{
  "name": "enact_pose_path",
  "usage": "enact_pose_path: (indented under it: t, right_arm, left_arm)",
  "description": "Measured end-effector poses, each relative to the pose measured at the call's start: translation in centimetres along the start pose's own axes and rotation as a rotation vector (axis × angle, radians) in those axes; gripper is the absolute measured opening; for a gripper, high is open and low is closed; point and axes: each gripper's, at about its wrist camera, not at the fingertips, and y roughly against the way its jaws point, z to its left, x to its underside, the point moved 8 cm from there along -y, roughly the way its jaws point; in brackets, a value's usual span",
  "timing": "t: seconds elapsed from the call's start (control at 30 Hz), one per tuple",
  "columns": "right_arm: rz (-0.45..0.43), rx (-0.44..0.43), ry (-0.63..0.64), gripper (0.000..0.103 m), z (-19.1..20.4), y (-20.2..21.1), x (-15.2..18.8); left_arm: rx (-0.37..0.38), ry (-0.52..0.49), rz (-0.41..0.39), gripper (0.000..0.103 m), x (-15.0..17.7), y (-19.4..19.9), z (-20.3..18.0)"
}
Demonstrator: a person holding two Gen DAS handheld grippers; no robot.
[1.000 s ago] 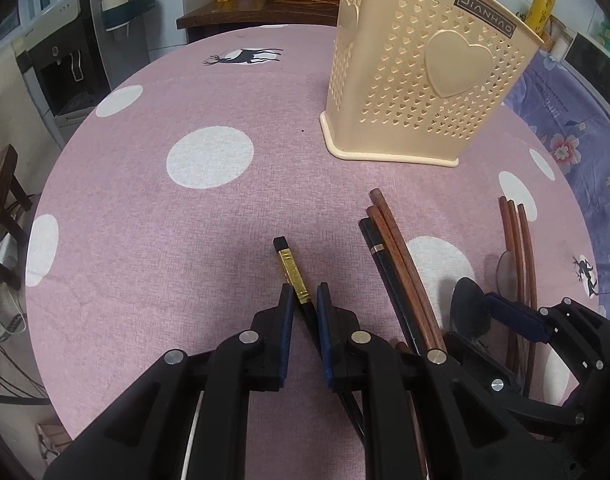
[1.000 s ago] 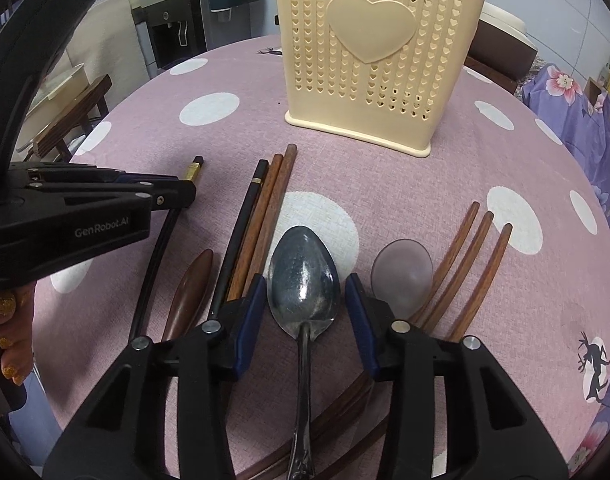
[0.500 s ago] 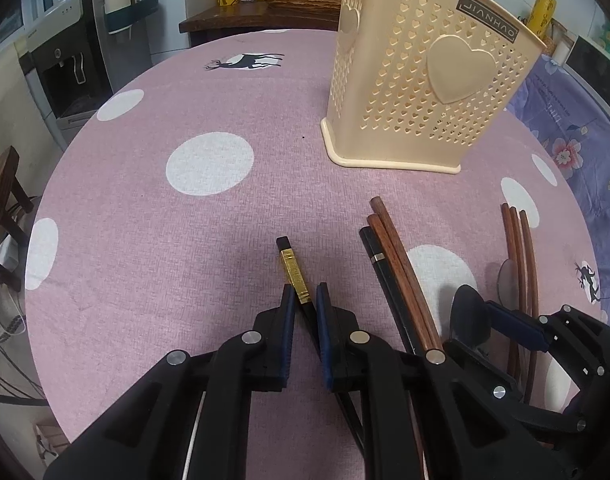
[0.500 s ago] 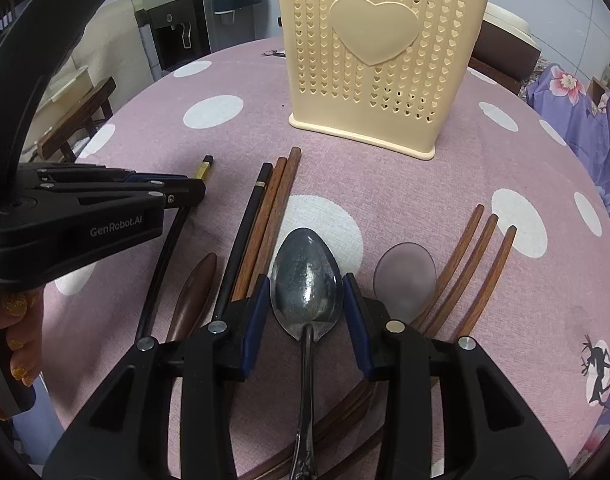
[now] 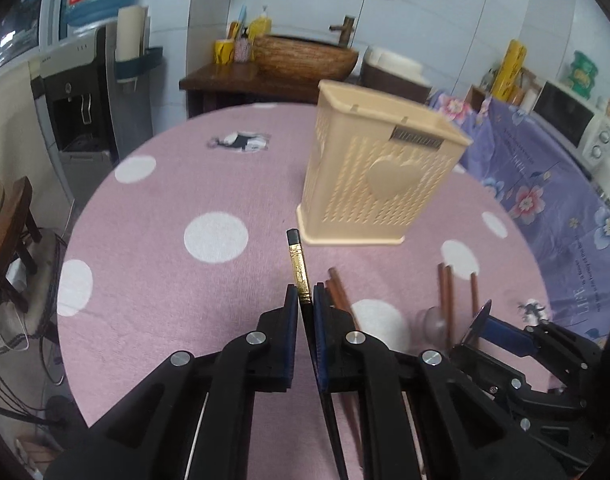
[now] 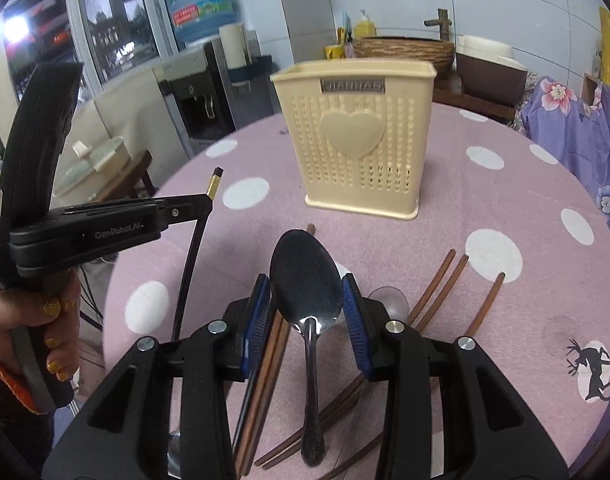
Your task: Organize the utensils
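My left gripper (image 5: 305, 300) is shut on a black chopstick with a gold band (image 5: 297, 270) and holds it lifted above the pink dotted table; the chopstick also shows in the right wrist view (image 6: 193, 248). My right gripper (image 6: 307, 296) is shut on a metal spoon (image 6: 307, 280), bowl forward, raised off the table. The cream perforated utensil holder (image 5: 379, 184) stands upright ahead of both grippers, also in the right wrist view (image 6: 355, 136). Brown chopsticks (image 6: 437, 288) and a clear spoon (image 6: 389, 300) lie on the cloth.
More brown chopsticks (image 6: 265, 360) lie under my right gripper. A water dispenser (image 5: 89, 92) and a wooden stool (image 5: 9, 232) stand left of the table. A floral-covered surface (image 5: 545, 168) lies to the right, a wooden cabinet with a basket (image 5: 305, 56) behind.
Both grippers have risen from the table: the left lifted the black chopstick, the right lifted the metal spoon. The holder now looks farther and lower in both views.
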Motion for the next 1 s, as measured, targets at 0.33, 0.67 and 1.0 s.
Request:
enact_pose_path:
  t: [0.33, 0.67, 1.0]
  right_arm:
    - [-0.068, -0.042, -0.036, 0.007, -0.5, 3.2, -1.0]
    - [-0.060, -0.018, -0.051, 0.009, -1.7, 2.4, -0.1]
    - [0.054, 0.044, -0.004, 0.040, -0.7, -0.9, 2.0]
  left_arm:
    - [0.008, -0.037, -0.104, 0.002, -1.8, 3.8, -1.1]
    - [-0.031, 0.036, -0.075, 0.002, -0.8, 3.0, 2.4]
    - [-0.051, 0.054, 0.085, 0.002, 2.8, -2.2, 3.7]
